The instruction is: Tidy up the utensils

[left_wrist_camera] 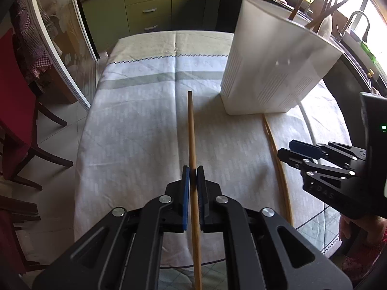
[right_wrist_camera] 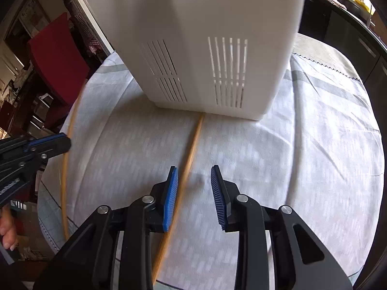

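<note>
The left gripper [left_wrist_camera: 193,172] has its blue pads pressed together on a thin, straight, light-brown wooden chopstick [left_wrist_camera: 192,130], pinching it partway along its length. The stick runs on between the fingers toward the far edge of the table, its free tip hanging above the middle of the cloth. I'd judge it light and stiff, smooth enough to swivel in a pinch. A grip nearer the middle would keep it from tipping.

The right gripper [right_wrist_camera: 194,193] has its ribbed blue pads spread apart, holding nothing. A second wooden chopstick [right_wrist_camera: 191,145] lies flat on the pale striped tablecloth [right_wrist_camera: 302,145], running beneath the gap, closer to the left-hand pad. Whether that pad touches it I cannot tell, as the picture is blurred there. Being so thin and flat on soft cloth, it looks awkward to pick up. The pads would need to go low on either side.

Its far tip reaches the base of the tall white slotted plastic utensil holder [right_wrist_camera: 205,48], which stands toward the far right part of the table and already holds some wooden utensils [left_wrist_camera: 324,9].
</note>
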`<move>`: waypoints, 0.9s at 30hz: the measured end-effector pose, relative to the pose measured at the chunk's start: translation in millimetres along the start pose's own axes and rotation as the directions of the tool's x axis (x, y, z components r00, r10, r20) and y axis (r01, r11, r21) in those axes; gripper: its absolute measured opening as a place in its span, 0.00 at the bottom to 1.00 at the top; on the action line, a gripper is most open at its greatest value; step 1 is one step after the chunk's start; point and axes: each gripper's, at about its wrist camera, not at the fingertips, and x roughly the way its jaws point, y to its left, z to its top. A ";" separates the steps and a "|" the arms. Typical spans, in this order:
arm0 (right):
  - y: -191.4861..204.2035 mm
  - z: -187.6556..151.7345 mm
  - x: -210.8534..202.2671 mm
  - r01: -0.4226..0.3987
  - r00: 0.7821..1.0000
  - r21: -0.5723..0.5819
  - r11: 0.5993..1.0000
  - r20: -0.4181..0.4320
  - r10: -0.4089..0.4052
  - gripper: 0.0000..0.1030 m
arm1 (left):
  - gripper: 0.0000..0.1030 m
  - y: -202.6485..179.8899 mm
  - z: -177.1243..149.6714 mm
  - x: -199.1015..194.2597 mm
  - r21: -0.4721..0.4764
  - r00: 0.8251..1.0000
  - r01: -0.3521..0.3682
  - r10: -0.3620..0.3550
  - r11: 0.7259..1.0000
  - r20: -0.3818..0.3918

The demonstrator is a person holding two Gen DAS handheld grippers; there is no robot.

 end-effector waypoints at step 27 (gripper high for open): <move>-32.8 -10.0 -113.2 -0.156 0.958 0.091 0.984 0.257 0.129 0.07 | 0.06 -21.7 29.4 -94.9 0.038 0.969 0.078 -0.085 0.996 0.233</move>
